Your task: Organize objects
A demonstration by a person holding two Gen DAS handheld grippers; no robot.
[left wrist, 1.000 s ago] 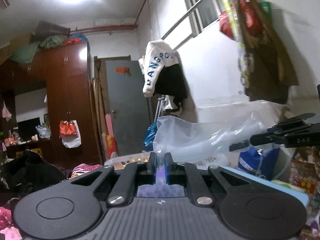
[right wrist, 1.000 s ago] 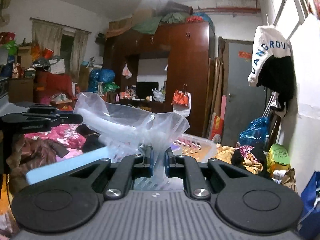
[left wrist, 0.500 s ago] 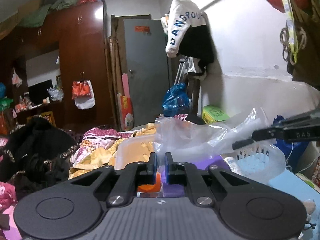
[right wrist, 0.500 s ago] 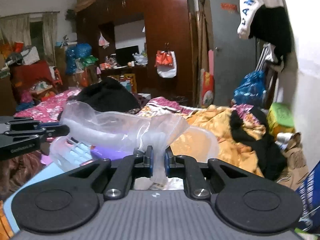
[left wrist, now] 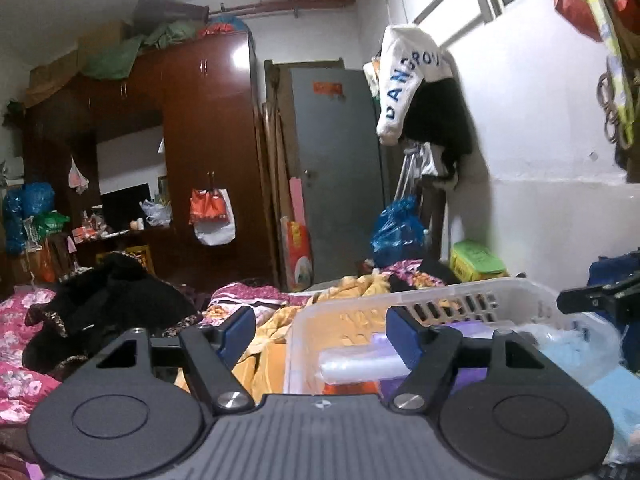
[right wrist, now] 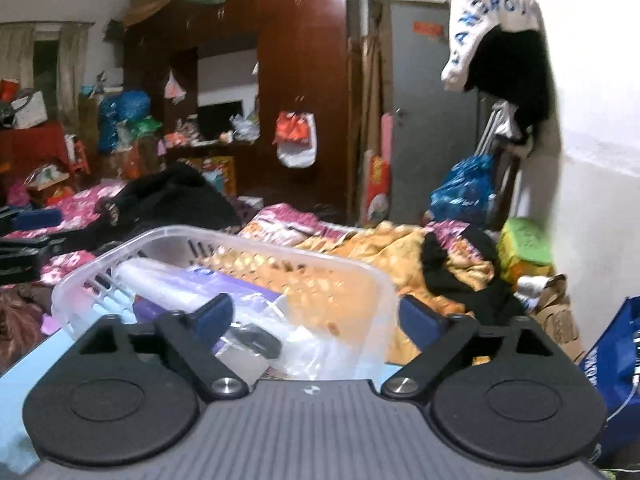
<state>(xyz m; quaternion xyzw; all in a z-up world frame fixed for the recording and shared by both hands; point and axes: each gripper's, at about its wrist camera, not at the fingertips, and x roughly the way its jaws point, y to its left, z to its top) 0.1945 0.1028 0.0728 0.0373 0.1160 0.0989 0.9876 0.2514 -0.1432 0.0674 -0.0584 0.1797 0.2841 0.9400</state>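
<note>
A clear plastic basket [left wrist: 460, 294] [right wrist: 168, 238] sits on a light blue surface [left wrist: 612, 396] just ahead of both grippers. In it lie a clear plastic bag [right wrist: 320, 344], a clear roll [left wrist: 360, 364] [right wrist: 160, 284] and a purple item [right wrist: 224, 280]. My left gripper [left wrist: 322, 334] is open and empty at the basket's left end. My right gripper [right wrist: 316, 316] is open and empty over the basket's near side, above the bag. The right gripper's fingers [left wrist: 592, 298] show at the right edge of the left wrist view.
A bed with an orange blanket [right wrist: 400, 252], floral covers [left wrist: 256, 292] and black clothes [left wrist: 108, 296] lies beyond. A dark wardrobe [left wrist: 208, 152] and grey door [left wrist: 336, 176] stand behind. A blue bag [right wrist: 612, 364] is at the right, by a green box [right wrist: 524, 240].
Both grippers have opened and let go of the clear plastic bag, which has dropped into the basket. Both views have tilted down and drawn closer to the basket.
</note>
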